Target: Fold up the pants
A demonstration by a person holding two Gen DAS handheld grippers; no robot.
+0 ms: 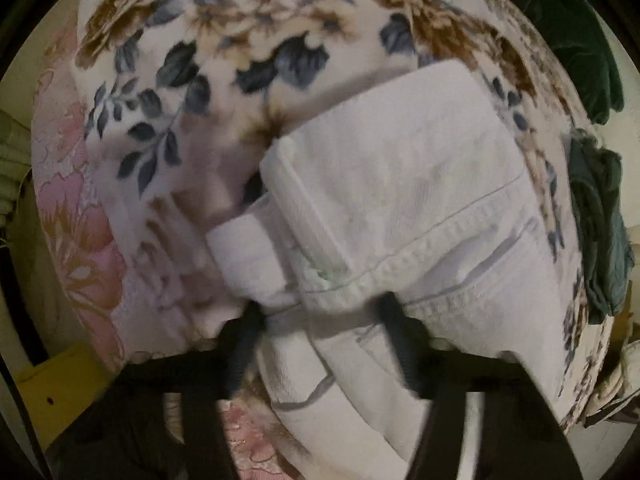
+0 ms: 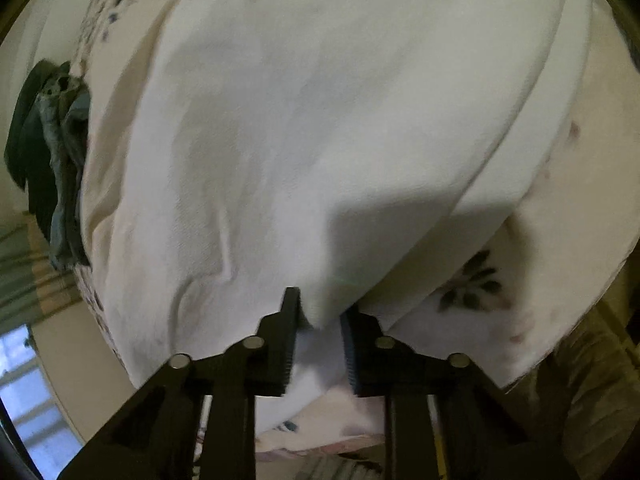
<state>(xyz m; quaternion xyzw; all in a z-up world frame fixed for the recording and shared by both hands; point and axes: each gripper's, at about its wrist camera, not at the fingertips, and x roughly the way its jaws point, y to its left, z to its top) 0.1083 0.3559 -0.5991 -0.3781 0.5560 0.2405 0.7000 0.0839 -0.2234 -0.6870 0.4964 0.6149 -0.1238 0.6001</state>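
The floral blanket [image 1: 192,92] covers the whole surface. On its middle lie the white pants [image 1: 400,200], folded into layers. A heap of dark clothes [image 1: 600,220] sits at the blanket's edge, well apart from the pants. The left gripper [image 1: 320,320] seems, through blur, clenched on the pants' seamed edge. The right gripper [image 2: 320,312] pinches a fold of the pants.
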